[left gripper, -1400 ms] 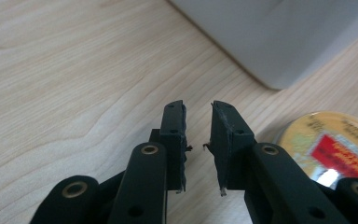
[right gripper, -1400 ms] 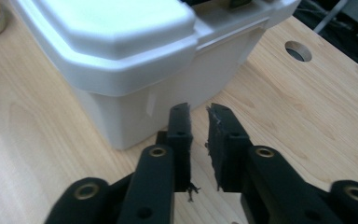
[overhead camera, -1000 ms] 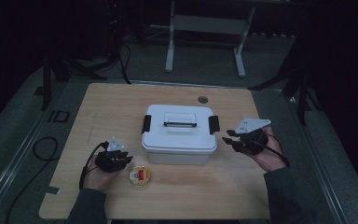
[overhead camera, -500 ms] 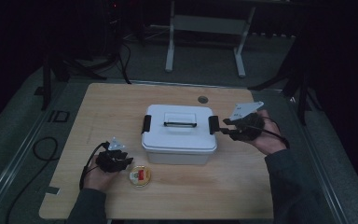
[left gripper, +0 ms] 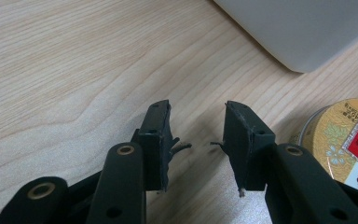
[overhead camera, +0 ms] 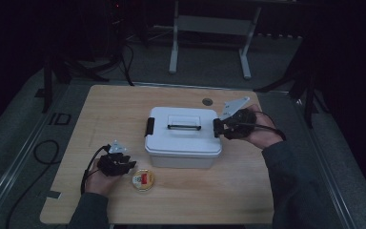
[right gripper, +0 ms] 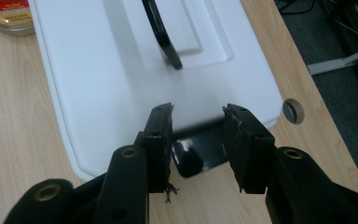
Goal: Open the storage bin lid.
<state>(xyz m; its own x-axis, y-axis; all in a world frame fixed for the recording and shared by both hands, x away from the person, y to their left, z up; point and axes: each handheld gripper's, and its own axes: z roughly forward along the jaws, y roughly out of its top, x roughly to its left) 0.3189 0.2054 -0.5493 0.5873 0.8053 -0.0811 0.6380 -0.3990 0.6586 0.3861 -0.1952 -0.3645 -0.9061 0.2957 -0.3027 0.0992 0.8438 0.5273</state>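
The white storage box [overhead camera: 183,136] stood mid-table. The right gripper [right gripper: 196,122] was parted, straddling the black latch [right gripper: 200,154] at the box's right edge. The left gripper [left gripper: 197,135] was released over bare wood, near the round tin [overhead camera: 143,180].

One white box [overhead camera: 183,136] sits on the one wooden table [overhead camera: 114,109], with a single black handle [overhead camera: 184,127] on its lid and two black latches: one at nine o'clock [overhead camera: 149,127], one at three o'clock [overhead camera: 216,128]. One round gold tin [overhead camera: 143,180] lies toward seven o'clock of the box. Two grippers are in play, the left gripper [overhead camera: 124,164] and the right gripper [overhead camera: 218,128], each with two black jaws. One round cable hole [overhead camera: 207,101] marks the tabletop near one o'clock.
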